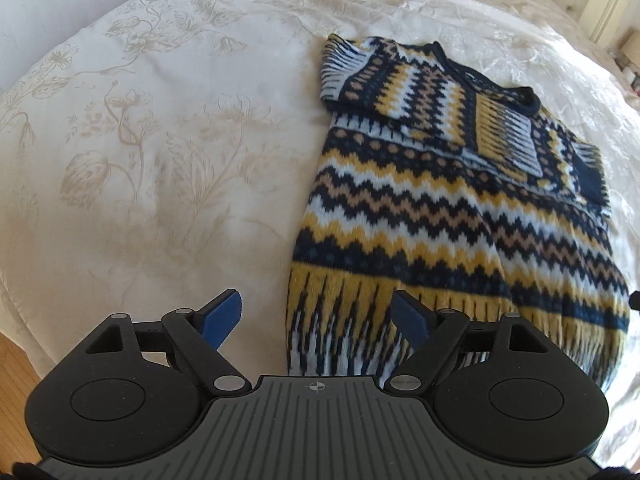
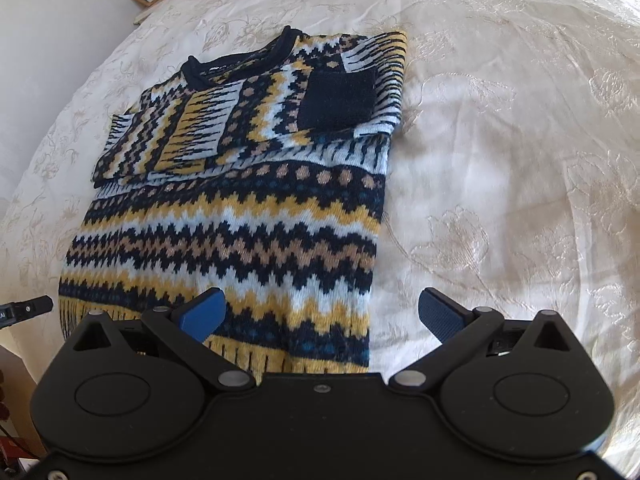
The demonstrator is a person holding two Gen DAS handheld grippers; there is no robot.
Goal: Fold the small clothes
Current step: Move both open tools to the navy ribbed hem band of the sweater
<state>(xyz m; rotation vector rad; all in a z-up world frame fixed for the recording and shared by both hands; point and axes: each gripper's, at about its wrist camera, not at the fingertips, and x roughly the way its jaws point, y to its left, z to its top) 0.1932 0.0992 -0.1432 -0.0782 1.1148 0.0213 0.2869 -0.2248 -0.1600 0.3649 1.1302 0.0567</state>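
Both sleeves were already across the chest of the sweater [image 1: 452,208], so the fold looked about half done, and the step in hand read as the approach to the hem. The left gripper [image 1: 316,316] hung just above the sweater's near left corner, jaws spread wide and holding nothing, one blue pad [image 1: 224,316] out over bare bedspread [image 1: 140,160] and the other over the fringe-patterned hem. The right gripper [image 2: 322,314] mirrored it at the sweater's near right corner, also wide open and empty, straddling the side edge of the knit.

What came next, by my reading, was a pinch at each hem corner and a lift of the lower half up toward the collar [image 2: 240,68]. That would call for both grips to close on both layers of the knit together, and for the two hands to rise evenly so the fold line ran straight across.

The sweater lay flat on the cream floral bedspread, collar at the far end from the grippers, hem nearest them. It was a thick knit in zigzag bands of navy, mustard, tan and pale blue, with a dark navy cuff [image 2: 338,98] resting on the chest where one sleeve ended. The body looked smooth, with only a soft lengthwise ripple near the hem.
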